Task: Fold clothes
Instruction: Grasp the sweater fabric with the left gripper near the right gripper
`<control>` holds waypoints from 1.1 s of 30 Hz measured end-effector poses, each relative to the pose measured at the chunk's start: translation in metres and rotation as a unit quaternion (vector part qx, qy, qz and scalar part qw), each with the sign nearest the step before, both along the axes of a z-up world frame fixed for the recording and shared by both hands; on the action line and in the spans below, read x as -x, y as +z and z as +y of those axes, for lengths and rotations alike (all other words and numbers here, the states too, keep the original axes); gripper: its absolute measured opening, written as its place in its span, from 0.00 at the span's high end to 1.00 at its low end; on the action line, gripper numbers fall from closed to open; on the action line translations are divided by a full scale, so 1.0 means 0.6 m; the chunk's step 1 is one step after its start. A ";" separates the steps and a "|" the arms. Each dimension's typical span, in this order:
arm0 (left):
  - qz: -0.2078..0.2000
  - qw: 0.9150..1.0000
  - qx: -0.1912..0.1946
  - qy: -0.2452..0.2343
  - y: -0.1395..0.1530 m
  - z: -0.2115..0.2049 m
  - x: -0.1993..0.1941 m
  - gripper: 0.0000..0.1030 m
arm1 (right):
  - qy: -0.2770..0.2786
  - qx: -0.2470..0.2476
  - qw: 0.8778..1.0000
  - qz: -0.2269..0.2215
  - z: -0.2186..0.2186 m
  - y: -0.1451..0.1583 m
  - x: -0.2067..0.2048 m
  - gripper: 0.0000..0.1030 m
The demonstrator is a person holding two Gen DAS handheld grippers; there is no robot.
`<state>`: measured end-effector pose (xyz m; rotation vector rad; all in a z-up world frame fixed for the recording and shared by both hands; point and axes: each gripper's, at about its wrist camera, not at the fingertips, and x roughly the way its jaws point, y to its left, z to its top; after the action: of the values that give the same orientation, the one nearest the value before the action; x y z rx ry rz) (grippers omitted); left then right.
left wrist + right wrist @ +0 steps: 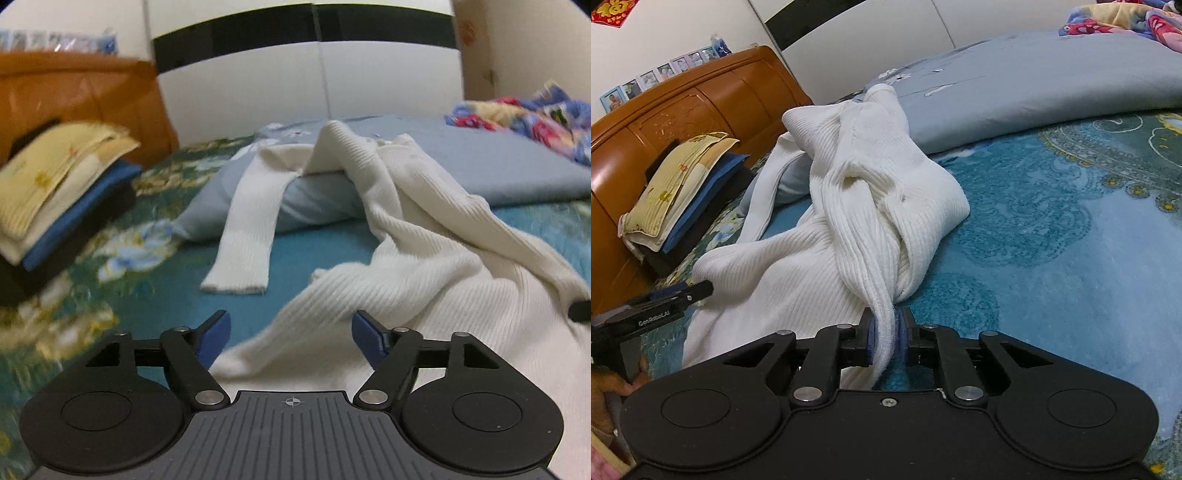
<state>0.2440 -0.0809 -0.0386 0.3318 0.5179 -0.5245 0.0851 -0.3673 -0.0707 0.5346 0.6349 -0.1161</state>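
Note:
A white ribbed sweater (pixel 417 236) lies rumpled on the teal bedspread (pixel 166 280), its upper part draped over a grey-blue pillow. One sleeve (pixel 245 229) hangs down flat to the left. My left gripper (pixel 291 334) is open, its blue pads on either side of the sweater's near edge, holding nothing. My right gripper (pixel 886 332) is shut on a bunched fold of the sweater (pixel 849 206) and pulls it taut. The left gripper also shows in the right wrist view (pixel 679 291), at the sweater's left edge.
A stack of folded clothes (pixel 59 192) sits at the left by the orange wooden headboard (pixel 683 107). A grey-blue pillow (pixel 1034 81) and a flowered quilt (pixel 524 118) lie at the back. White wardrobe doors stand behind the bed.

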 end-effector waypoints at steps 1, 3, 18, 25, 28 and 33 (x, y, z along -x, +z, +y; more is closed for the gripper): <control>0.001 1.000 -0.005 -0.004 0.000 -0.005 -0.006 0.31 | 0.001 0.001 1.000 0.000 0.000 0.000 -0.001 0.86; 0.007 1.000 -0.014 -0.015 -0.002 -0.016 -0.020 0.31 | 0.002 0.001 1.000 0.000 0.001 -0.001 -0.002 0.85; 0.082 0.992 0.001 -0.099 -0.036 -0.031 -0.100 0.39 | 0.034 0.005 0.999 0.000 0.008 0.000 -0.018 0.70; 0.101 0.989 0.024 -0.109 -0.045 -0.038 -0.097 0.70 | 0.036 0.004 0.999 -0.002 0.012 -0.002 -0.028 0.69; 0.108 0.988 0.037 -0.106 -0.046 -0.038 -0.094 0.78 | 0.033 -0.006 0.999 -0.003 0.011 -0.003 -0.031 0.69; 0.114 0.986 0.065 -0.102 -0.045 -0.035 -0.077 0.92 | 0.032 -0.015 0.999 -0.001 0.012 -0.003 -0.034 0.78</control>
<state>0.2904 -0.1018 -0.0654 0.2014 0.6708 -0.7967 0.1055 -0.3602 -0.0727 0.5421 0.6512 -0.0466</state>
